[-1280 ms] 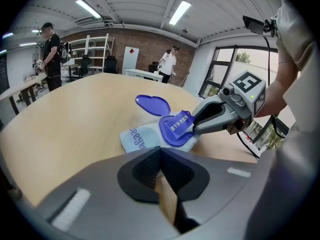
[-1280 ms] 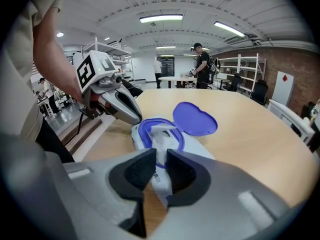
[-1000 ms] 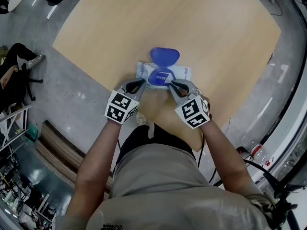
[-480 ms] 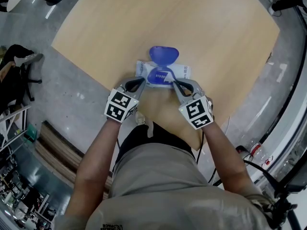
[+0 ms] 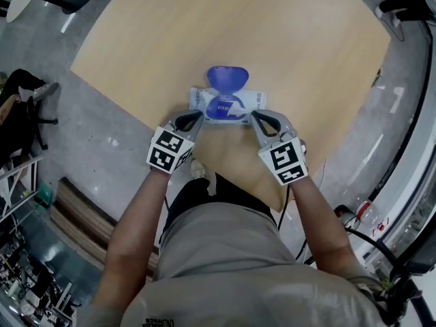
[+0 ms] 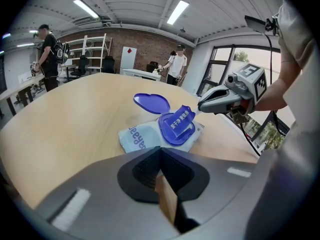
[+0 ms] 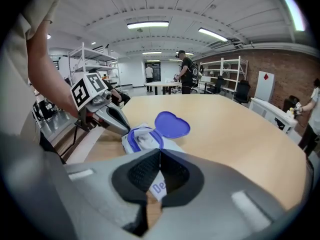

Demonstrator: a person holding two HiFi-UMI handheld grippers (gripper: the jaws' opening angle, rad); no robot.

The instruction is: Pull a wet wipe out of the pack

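Observation:
A pale blue wet wipe pack (image 5: pixel 253 101) lies near the front edge of the wooden table (image 5: pixel 300 39). Its blue lid (image 5: pixel 226 78) is flipped open away from me. In the right gripper view a white wipe (image 7: pixel 145 139) shows in the pack's (image 7: pixel 171 145) opening. My left gripper (image 5: pixel 198 115) is shut and empty, with its tip at the pack's near left side. My right gripper (image 5: pixel 254 115) is shut with nothing in it, and its tip is just off the pack's near right side. The left gripper view shows the pack (image 6: pixel 135 138), a raised blue flap (image 6: pixel 178 125) and the right gripper (image 6: pixel 200 106).
The table's front edge (image 5: pixel 225 157) runs just below both grippers, and grey floor lies beyond it. A chair and bag (image 5: pixel 20 107) stand at the left. People (image 6: pixel 50 54) and shelves (image 7: pixel 222 74) are far off in the room.
My right gripper has drawn back to the right, off the pack's opening. The left gripper has stayed at the pack's left side. The pack has barely shifted.

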